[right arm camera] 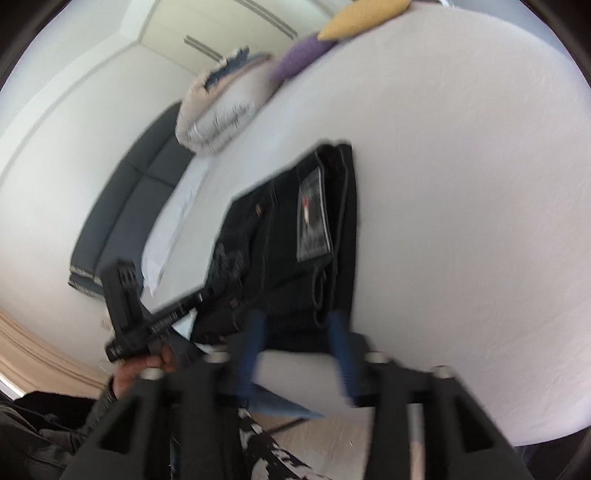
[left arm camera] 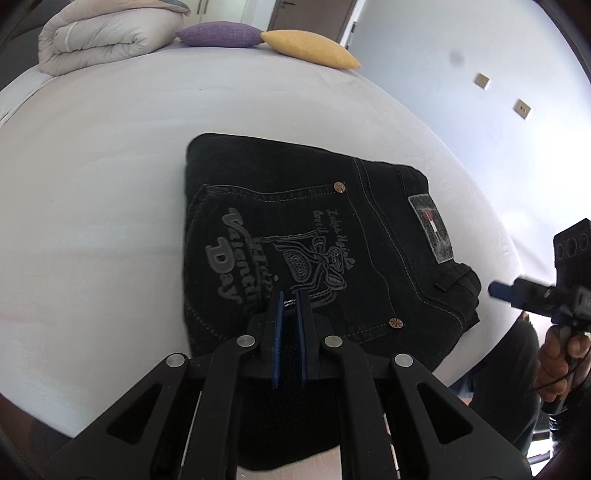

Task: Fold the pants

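Note:
Black pants (left arm camera: 314, 236) lie folded into a compact rectangle on the white bed (left arm camera: 110, 184), back pocket with grey lettering up and a waistband patch at the right. My left gripper (left arm camera: 291, 299) hovers over the pocket's near part, its blue pads almost together with nothing between them. My right gripper (right arm camera: 299, 317) is open and empty, its blue fingertips (right arm camera: 338, 321) at the pants' (right arm camera: 295, 229) near edge. That view is motion-blurred. The right gripper also shows in the left wrist view (left arm camera: 498, 290), off the bed's right edge.
A folded grey duvet (left arm camera: 107, 37), a purple cushion (left arm camera: 219, 35) and a yellow cushion (left arm camera: 310, 48) lie at the bed's far end. A white wall (left arm camera: 498, 110) stands right of the bed. A dark headboard (right arm camera: 125, 210) and floor (right arm camera: 332, 435) show in the right wrist view.

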The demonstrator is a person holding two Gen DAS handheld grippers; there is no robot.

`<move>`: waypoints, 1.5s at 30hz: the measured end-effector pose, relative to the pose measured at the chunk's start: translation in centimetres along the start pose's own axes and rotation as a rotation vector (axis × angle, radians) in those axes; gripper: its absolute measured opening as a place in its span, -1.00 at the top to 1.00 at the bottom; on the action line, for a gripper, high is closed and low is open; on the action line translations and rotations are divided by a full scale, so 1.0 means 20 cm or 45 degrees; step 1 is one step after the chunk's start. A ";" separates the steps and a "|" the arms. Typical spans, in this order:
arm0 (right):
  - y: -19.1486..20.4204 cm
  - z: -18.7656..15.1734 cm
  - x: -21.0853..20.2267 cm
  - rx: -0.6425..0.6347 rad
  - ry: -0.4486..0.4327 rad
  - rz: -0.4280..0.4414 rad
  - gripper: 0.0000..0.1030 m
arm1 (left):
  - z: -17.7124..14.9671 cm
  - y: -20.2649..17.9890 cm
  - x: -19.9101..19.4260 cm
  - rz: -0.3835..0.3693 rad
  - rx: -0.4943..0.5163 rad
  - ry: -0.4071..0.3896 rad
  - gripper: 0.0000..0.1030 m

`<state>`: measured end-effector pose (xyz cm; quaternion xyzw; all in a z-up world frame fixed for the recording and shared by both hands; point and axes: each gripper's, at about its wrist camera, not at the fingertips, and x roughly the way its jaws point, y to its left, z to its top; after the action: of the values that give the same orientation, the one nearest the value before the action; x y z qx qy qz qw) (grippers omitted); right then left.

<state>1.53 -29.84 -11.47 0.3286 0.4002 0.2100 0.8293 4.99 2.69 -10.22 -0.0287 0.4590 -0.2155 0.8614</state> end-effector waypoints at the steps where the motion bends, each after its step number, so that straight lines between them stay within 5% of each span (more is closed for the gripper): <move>1: 0.00 0.03 -0.01 -0.001 -0.021 -0.013 -0.34 | 0.00 0.02 -0.05 0.011 -0.021 -0.021 0.88; 6: -0.10 0.19 0.08 0.052 0.022 -0.058 -0.34 | 0.03 0.17 -0.17 0.012 -0.140 -0.103 0.88; 9: -0.17 0.25 0.20 0.118 0.078 -0.063 -0.34 | 0.05 0.30 -0.12 0.035 -0.208 -0.046 0.87; 19: -0.22 0.36 0.48 0.188 0.241 -0.023 -0.18 | 0.09 0.46 0.09 -0.116 -0.425 0.132 0.88; 28: -0.21 0.38 0.56 0.167 0.274 -0.016 -0.11 | 0.10 0.58 -0.06 -0.115 -0.499 0.071 0.87; 31: -0.21 0.38 0.56 0.171 0.271 -0.006 -0.09 | 0.12 0.60 -0.12 -0.148 -0.496 0.045 0.43; 32: -0.21 0.38 0.56 0.170 0.272 -0.005 -0.09 | 0.12 0.60 -0.12 -0.182 -0.488 0.040 -0.17; 33: -0.21 0.38 0.56 0.167 0.273 -0.007 -0.09 | 0.13 0.58 -0.11 -0.211 -0.489 0.029 -0.55; 36: -0.21 0.38 0.56 0.159 0.274 -0.010 -0.09 | 0.15 0.52 -0.05 -0.334 -0.462 0.054 -0.55; 40: -0.20 0.38 0.56 0.148 0.285 -0.019 -0.08 | 0.14 0.49 0.10 -0.359 -0.450 0.187 -0.46; 42: -0.19 0.39 0.56 0.142 0.295 -0.029 -0.02 | 0.15 0.47 0.14 -0.336 -0.434 0.221 -0.14; 44: -0.17 0.39 0.58 0.122 0.312 -0.050 0.27 | 0.18 0.44 0.19 -0.364 -0.429 0.260 0.31; 45: -0.16 0.38 0.58 0.108 0.317 -0.055 0.32 | 0.20 0.44 0.21 -0.355 -0.428 0.279 0.34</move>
<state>14.85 -27.91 -16.35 0.3260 0.5155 0.2141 0.7630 13.20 8.33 -13.36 -0.2111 0.5707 -0.2548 0.7516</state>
